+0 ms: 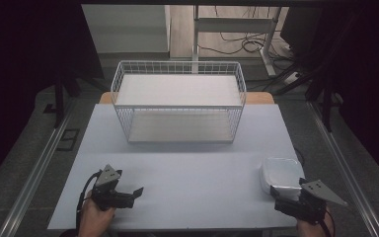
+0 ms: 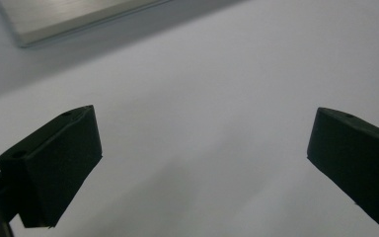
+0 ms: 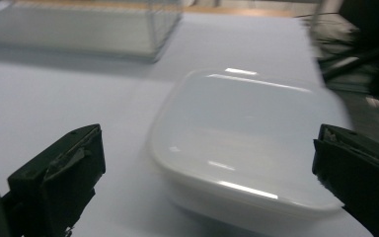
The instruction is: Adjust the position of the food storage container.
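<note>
Approaching stage, nothing gripped yet.
Right gripper (image 3: 209,173), jaws wide, faces white dish (image 1: 281,173); left gripper (image 2: 205,168) spread over bare table (image 1: 187,173); wire basket (image 1: 177,101) looks unloaded.

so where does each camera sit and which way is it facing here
High view: above the person's side, looking forward and down on the pale table, white wire basket, both hands and grippers.
Left gripper view: rides the left gripper, looking along its open black jaws at bare tabletop.
Right gripper view: rides the right gripper, jaws open, facing the white rounded plastic container.
Shared: basket and container appear in high and right gripper views.
</note>
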A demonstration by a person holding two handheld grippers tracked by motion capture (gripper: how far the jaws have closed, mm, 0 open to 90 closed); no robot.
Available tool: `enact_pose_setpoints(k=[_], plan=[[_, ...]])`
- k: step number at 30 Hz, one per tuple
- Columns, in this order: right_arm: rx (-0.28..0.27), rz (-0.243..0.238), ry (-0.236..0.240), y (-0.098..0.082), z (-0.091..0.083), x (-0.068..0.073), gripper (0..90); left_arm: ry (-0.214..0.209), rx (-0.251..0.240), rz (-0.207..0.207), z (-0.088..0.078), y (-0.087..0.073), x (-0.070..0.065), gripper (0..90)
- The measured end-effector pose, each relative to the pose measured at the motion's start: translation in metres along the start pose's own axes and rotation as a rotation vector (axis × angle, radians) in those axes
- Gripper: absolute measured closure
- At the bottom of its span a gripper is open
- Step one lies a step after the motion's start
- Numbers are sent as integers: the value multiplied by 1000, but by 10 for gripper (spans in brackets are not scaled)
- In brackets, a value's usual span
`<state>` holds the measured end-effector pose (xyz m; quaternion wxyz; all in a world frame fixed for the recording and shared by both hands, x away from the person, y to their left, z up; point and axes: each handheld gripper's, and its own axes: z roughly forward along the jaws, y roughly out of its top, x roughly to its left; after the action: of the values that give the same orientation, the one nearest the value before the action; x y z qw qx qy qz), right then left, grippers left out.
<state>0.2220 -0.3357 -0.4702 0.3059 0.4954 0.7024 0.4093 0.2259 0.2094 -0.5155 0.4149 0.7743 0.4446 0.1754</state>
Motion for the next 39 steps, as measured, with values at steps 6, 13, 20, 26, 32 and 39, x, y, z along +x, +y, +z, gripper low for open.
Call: enact_pose_setpoints(k=[6, 13, 20, 26, 32, 39], plan=[[5, -54, 69, -2, 8, 5, 0, -5, 22, 14, 2, -4, 3, 1], [4, -24, 19, -1, 10, 7, 0, -36, 41, 25, 6, -5, 1, 3], [57, -19, -11, 1, 10, -1, 0, -50, 43, 2, 6, -6, 4, 5], [108, -16, -32, 7, 14, -11, 0, -53, 46, 3, 7, -6, 4, 6], [145, 22, -51, 12, 16, -31, 196, -65, 47, -8, 8, -6, 5, 8], [132, 54, -53, 20, 13, -51, 500, -73, 54, -6, 9, -6, 5, 9]])
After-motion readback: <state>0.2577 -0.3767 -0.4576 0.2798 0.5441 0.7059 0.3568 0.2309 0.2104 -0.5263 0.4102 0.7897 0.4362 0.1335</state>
